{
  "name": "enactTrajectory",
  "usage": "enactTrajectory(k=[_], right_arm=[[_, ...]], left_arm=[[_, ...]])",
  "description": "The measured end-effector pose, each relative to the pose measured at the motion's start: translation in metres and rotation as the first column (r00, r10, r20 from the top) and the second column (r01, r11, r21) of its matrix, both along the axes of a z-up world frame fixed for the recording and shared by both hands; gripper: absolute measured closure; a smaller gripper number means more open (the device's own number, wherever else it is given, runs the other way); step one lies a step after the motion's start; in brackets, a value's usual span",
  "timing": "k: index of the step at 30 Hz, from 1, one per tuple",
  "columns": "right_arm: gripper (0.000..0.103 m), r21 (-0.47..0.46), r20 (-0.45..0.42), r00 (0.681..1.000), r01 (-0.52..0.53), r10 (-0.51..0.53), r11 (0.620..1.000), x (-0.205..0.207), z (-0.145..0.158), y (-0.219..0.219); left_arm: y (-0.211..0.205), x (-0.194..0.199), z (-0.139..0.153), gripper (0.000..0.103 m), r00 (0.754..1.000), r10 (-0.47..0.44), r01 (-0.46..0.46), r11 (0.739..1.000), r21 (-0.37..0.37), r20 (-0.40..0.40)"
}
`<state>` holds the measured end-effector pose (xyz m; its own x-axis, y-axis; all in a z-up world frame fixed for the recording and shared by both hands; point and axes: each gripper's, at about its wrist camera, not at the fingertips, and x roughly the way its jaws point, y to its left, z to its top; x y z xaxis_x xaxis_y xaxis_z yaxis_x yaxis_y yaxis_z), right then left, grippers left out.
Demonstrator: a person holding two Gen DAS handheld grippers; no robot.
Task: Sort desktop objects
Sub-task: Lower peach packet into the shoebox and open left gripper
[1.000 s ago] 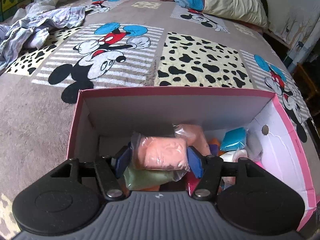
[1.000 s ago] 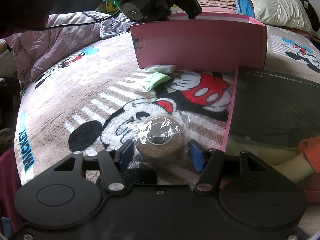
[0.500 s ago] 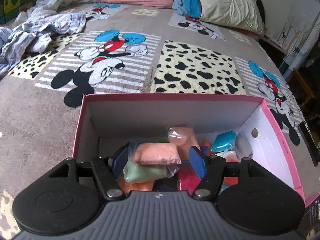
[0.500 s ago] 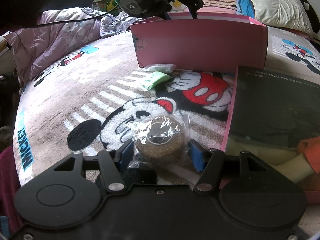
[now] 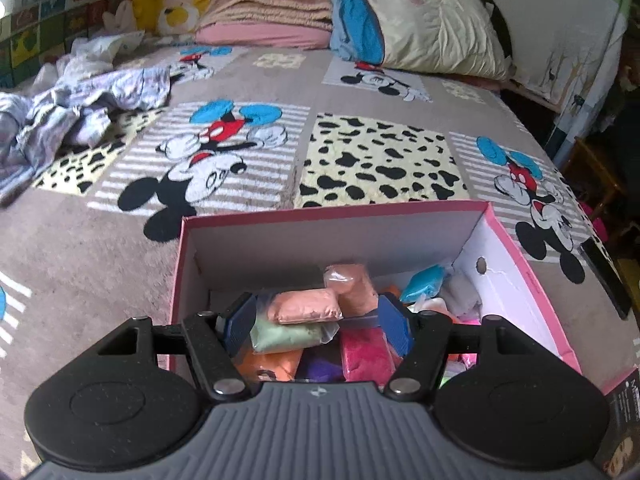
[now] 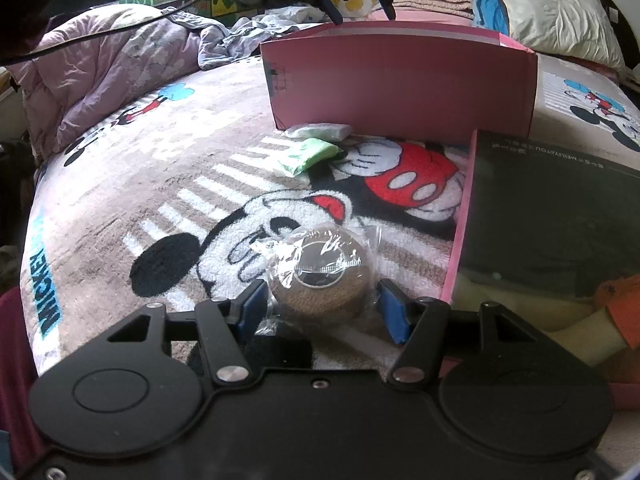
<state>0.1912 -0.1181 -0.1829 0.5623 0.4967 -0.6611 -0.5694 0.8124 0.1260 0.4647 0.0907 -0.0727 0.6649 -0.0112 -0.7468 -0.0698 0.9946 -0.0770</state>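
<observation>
Between the blue pads of the left tool (image 5: 316,326), over the open pink box (image 5: 520,256): one peach clay packet (image 5: 306,306), lying loose on the heap.
- Change noted: a second earlier the packet sat pinched between the pads; the jaws had just been opening, and it now lay clear of both, resting on a green packet (image 5: 286,336). The tool stood about half open, holding nothing, and had drawn up and back, so more of the bed showed beyond the box. Judged: this deposit was complete and the left tool was free for the next item.
- Box contents, outward from the tool: an orange packet (image 5: 268,364) and a magenta packet (image 5: 364,356) nearest; something purple (image 5: 320,364) between them; a second peach packet (image 5: 350,288) beyond; a blue packet (image 5: 422,284) and pale ones toward the right-hand wall. The box's left end held little or nothing.

Right tool (image 6: 322,306), on the bed: unchanged over the second, jaws closed in on a brown round item in clear wrap (image 6: 318,280). The left pad met the wrap; the right pad showed a slight gap, so firm hold could not be confirmed.
- Ahead of it: a light green packet (image 6: 308,156) and a whitish packet (image 6: 318,131), unsorted, at the foot of the pink box's outer wall.
- To its right: a dark-lidded box (image 6: 552,208), contents unclear.
</observation>
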Motion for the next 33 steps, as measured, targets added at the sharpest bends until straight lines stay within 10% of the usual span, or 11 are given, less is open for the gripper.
enactTrajectory(k=[23, 33], right_arm=[[0.042, -0.055, -0.015, 1.0, -0.009, 0.008, 0.998, 0.002, 0.002, 0.007], [0.042, -0.067, -0.022, 1.0, -0.006, 0.005, 0.998, 0.003, 0.003, 0.01]], left_arm=[[0.007, -0.109, 0.022, 0.037, 0.99, -0.065, 0.067, 0.998, -0.012, 0.126], [-0.006, -0.192, 0.003, 0.037, 0.972, -0.129, 0.111, 0.989, 0.102, 0.194]])
